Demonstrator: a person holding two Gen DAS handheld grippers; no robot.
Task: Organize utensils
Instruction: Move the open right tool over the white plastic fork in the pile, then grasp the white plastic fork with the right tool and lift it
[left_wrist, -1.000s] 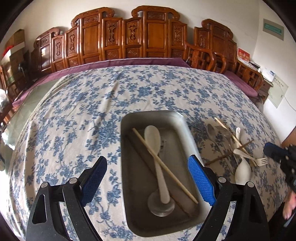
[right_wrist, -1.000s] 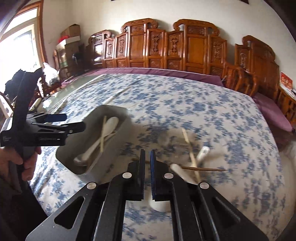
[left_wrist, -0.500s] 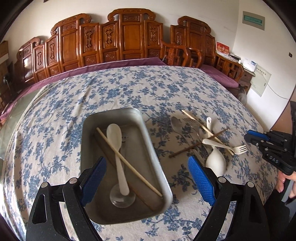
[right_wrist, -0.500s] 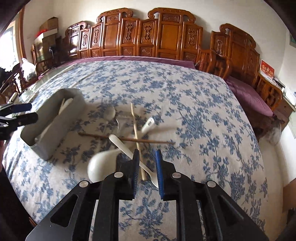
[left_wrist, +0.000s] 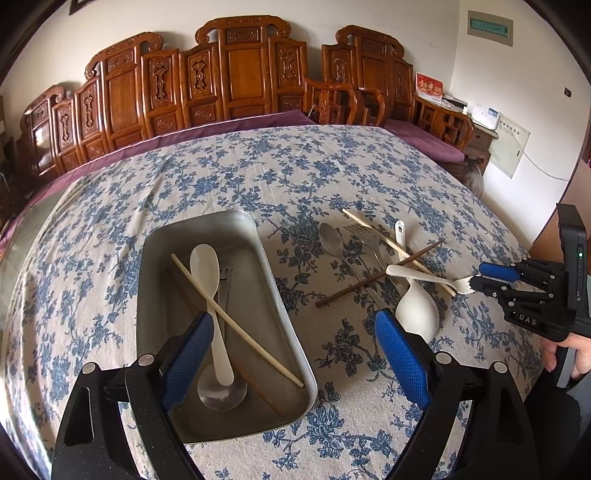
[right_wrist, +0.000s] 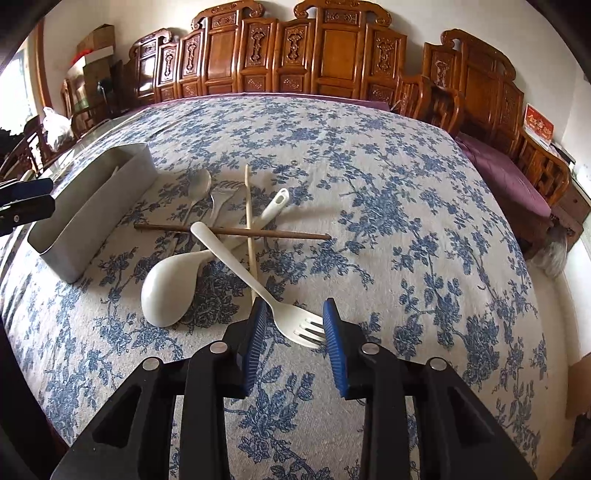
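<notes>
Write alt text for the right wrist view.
The right gripper, its jaws just opening, straddles the head of a white fork on a blue-flowered tablecloth. Behind it lies a heap of spoons, chopsticks and a white ladle, with a metal tray at left.

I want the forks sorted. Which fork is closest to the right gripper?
The white plastic fork: its tines lie between the right hand-held gripper's open pads. The metal fork lies farther off.

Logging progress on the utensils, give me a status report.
Right gripper just opening, straddling white fork head, no grip. Left gripper open above metal tray. Fork handle lies over crossed chopsticks.
</notes>
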